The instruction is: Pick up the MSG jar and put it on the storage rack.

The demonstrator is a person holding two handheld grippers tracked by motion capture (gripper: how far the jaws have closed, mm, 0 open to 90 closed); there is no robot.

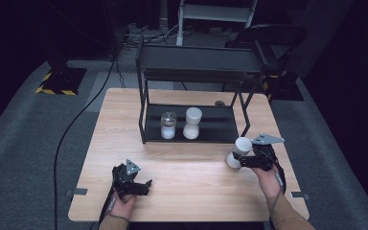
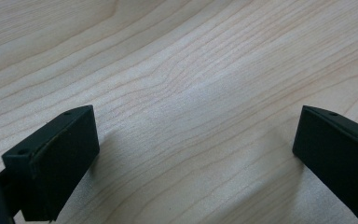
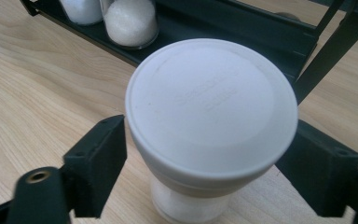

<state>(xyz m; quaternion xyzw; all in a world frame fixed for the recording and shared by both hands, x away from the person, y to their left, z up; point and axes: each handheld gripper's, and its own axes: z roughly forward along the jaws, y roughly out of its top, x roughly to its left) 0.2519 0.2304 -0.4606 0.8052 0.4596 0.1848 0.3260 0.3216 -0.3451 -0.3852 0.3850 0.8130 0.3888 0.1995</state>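
Left gripper: low over bare desk near its front edge, fingers spread wide, nothing between them. Black rack, centre: two white-filled jars, one clear-topped, one white-capped. Right gripper: fingers clamped below the cap of a white-lidded jar, tilted, just in front of the rack's right leg; its gripper view shows embossed lettering on the lid, unreadable.

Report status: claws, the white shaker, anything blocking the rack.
Right claw closed around white shaker, on table. Left claw open, empty. Rack shelf holds two jars; space free beside them.
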